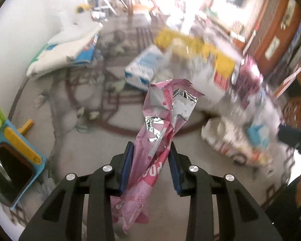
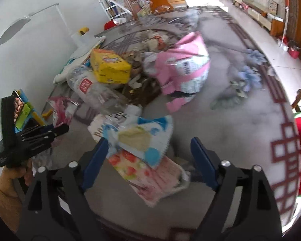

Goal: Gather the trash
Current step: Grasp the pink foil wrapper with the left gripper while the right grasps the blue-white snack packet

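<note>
Though crumpled, pink wrapper [image 1: 160, 132] shows only "PO" legibly.

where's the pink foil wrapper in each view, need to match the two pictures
Left wrist view: the pink foil wrapper stands centre frame, between the left gripper's fingers.
Right wrist view: at the far left, a pink crumple just past the tip of the left gripper; likely the same wrapper.
Shared landmark: the yellow box in the trash pile, blurred in the left view.

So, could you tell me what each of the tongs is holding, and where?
Left tongs pinch the pink wrapper near its lower middle; right tongs hold nothing.
</note>
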